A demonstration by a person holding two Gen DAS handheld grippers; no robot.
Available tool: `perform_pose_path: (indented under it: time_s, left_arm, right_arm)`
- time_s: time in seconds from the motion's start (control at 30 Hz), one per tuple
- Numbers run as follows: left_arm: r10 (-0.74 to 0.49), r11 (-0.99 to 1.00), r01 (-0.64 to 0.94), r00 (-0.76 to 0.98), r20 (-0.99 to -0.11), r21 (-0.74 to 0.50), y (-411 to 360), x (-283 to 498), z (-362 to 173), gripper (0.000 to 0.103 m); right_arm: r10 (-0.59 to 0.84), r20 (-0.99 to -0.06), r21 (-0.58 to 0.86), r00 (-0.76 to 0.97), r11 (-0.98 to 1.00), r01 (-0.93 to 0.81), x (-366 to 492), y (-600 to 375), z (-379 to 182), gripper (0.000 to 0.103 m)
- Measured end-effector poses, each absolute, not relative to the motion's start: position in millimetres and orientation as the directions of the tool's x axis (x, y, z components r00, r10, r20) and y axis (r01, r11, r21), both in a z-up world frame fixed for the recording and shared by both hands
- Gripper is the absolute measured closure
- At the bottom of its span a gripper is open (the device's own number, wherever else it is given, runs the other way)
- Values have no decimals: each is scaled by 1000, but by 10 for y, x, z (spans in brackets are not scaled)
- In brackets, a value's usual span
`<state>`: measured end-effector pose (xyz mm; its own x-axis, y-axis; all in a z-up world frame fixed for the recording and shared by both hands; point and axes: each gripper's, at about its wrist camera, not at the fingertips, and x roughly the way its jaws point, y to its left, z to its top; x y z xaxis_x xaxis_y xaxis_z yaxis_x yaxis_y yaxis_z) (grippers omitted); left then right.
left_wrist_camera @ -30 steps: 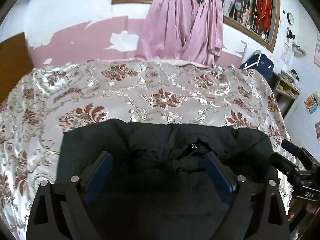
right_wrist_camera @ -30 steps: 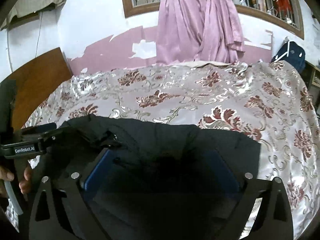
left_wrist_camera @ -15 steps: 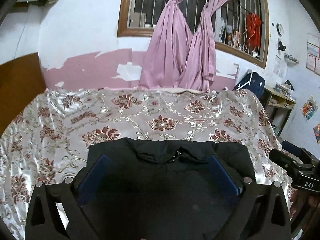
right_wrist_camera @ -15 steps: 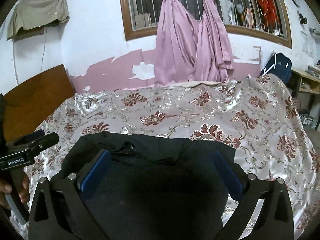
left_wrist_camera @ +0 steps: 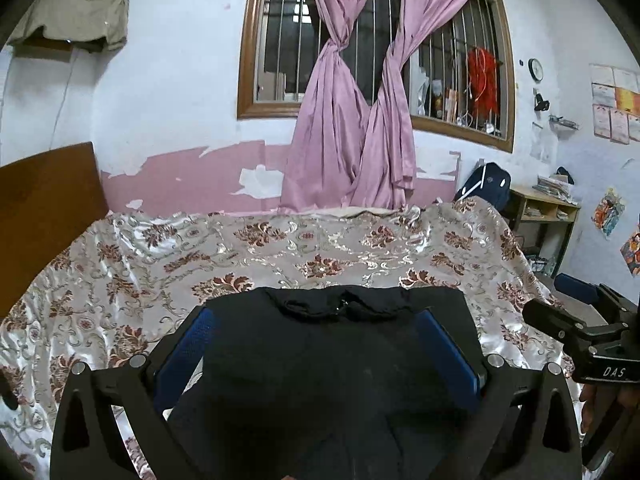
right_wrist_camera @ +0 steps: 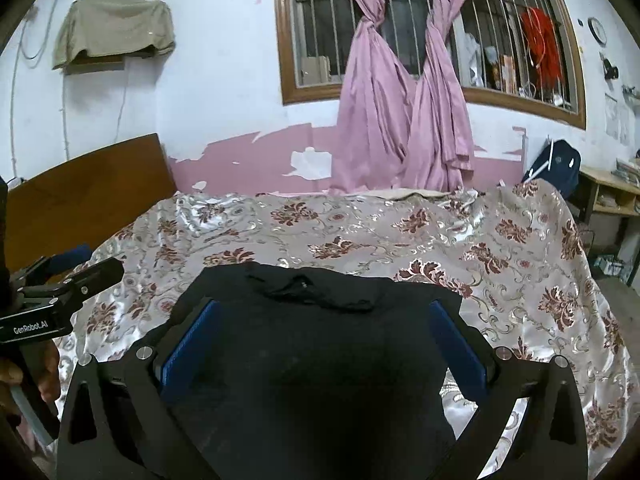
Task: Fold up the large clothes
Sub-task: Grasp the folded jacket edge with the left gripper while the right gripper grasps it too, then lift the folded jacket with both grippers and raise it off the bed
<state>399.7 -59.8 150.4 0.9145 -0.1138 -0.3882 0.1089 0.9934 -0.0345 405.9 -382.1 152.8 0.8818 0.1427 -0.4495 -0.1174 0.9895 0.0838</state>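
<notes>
A black garment (left_wrist_camera: 328, 360) lies folded on the near part of the bed, its collar and zip at the far edge; it also shows in the right wrist view (right_wrist_camera: 316, 344). My left gripper (left_wrist_camera: 318, 320) is open, its blue pads (left_wrist_camera: 186, 350) wide apart above the garment, holding nothing. My right gripper (right_wrist_camera: 320, 314) is open too, its blue pads (right_wrist_camera: 460, 344) spread over the same garment. Each gripper shows at the edge of the other's view: the right gripper body at the right of the left wrist view (left_wrist_camera: 592, 340), the left at the left of the right wrist view (right_wrist_camera: 48, 300).
The bed carries a shiny floral cover (left_wrist_camera: 320, 240), also in the right wrist view (right_wrist_camera: 500, 248). A wooden headboard (left_wrist_camera: 44, 208) stands at the left. Pink curtains (left_wrist_camera: 360, 120) hang at the barred window. A shelf (left_wrist_camera: 548, 216) and a dark bag (left_wrist_camera: 488, 184) stand at the right.
Both grippers have pulled back and tilted up from the garment, so more wall and window show. The garment lies flatter and looks smaller in both views.
</notes>
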Motion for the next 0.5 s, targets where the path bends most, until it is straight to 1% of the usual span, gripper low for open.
perform_pose_path:
  time_s: [0.17, 0.5]
  left_arm:
    - [-98, 994, 105, 925, -367, -1, -598, 3666, 1562, 0]
    - [-103, 993, 115, 932, -347, 12, -500, 3037, 1549, 0]
  right_arm:
    - [154, -428, 65, 890, 988, -140, 3720, -3725, 1616, 2]
    - [156, -413, 58, 897, 988, -145, 3128, -3633, 1690, 2]
